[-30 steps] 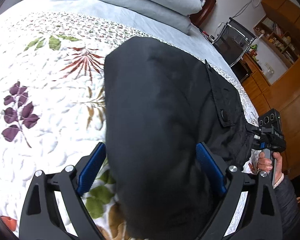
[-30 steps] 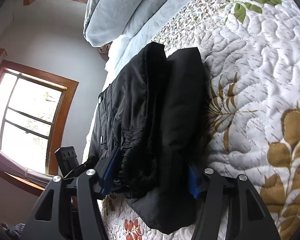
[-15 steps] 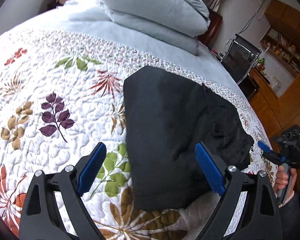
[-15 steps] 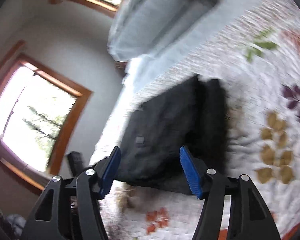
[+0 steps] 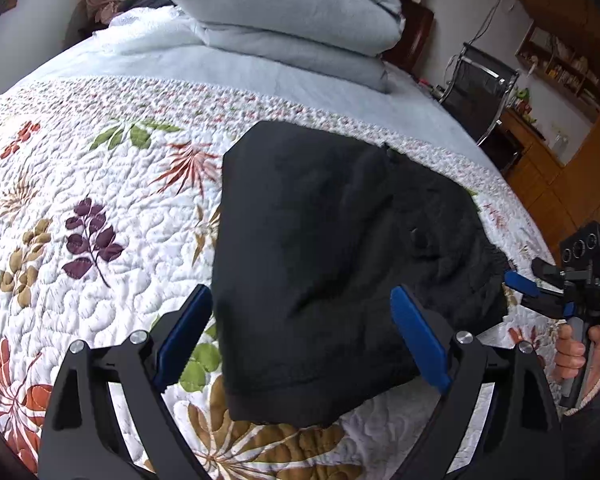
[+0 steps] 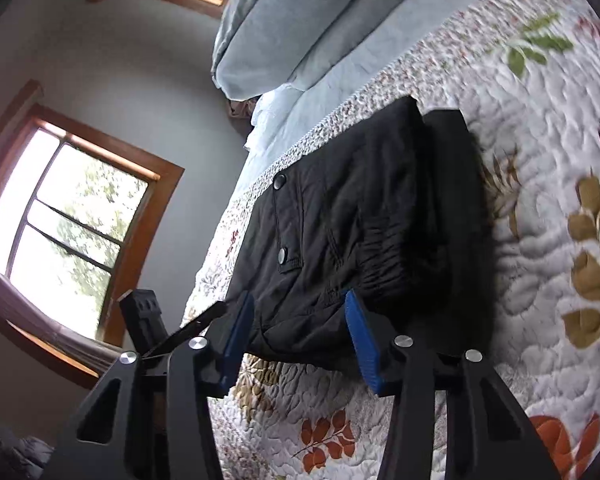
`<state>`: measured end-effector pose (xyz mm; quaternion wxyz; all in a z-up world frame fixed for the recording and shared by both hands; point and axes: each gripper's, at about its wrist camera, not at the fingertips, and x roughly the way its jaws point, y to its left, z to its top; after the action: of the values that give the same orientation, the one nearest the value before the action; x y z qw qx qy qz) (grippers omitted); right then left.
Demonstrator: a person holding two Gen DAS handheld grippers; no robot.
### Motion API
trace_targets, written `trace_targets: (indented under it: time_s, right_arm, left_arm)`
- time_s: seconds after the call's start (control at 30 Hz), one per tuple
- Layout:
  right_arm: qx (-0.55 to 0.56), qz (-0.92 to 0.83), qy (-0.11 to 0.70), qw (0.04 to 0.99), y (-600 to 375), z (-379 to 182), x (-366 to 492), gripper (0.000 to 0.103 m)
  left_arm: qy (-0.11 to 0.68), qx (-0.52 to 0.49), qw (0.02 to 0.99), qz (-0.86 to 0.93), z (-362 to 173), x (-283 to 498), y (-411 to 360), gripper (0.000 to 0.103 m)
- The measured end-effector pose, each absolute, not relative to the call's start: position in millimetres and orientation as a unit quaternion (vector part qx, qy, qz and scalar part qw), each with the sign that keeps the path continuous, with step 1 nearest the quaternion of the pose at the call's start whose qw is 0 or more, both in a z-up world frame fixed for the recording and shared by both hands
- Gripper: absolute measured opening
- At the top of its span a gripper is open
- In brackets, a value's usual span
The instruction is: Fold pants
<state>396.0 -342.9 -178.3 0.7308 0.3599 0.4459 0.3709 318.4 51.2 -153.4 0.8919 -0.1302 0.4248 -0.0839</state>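
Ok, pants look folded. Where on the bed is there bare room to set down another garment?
Most open: the floral quilt left of the folded black pants in the left wrist view. A plain blue strip is also free between pants and stacked duvets. It is crowded on the pants' other side, where the right gripper hovers near the bed edge.

Left wrist view: looks steeply down from close above the bed's quilt (image 5: 100, 184), toward the pillows | Right wrist view: low, near bed edge, tilted, facing the window (image 6: 60, 216) | Shared: folded black pants (image 5: 320, 240), quilt, pillows (image 6: 292, 16)
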Motion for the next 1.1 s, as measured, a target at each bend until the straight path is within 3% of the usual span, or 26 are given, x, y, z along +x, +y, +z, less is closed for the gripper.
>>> trace_targets:
  time_s: [0.2,0.43,1.1]
  right_arm:
    - [0.315,0.331,0.418,0.786,-337.4,-139.3,372.5,0.057]
    - [0.144,0.208,0.350,0.902,-309.0,-65.8,297.5,0.087]
    - [0.061,0.179,0.291,0.938,-280.9,-22.0,185.8,0.093]
  left_arm:
    - [0.414,-0.134,0.897,-0.077,-141.1,302.1,49.1,0.091]
    - [0.380,-0.102,0.916,-0.072,-104.7,261.4,32.8,0.097]
    - [0.341,-0.074,0.935,-0.069,-50.4,167.3,34.8,0.100]
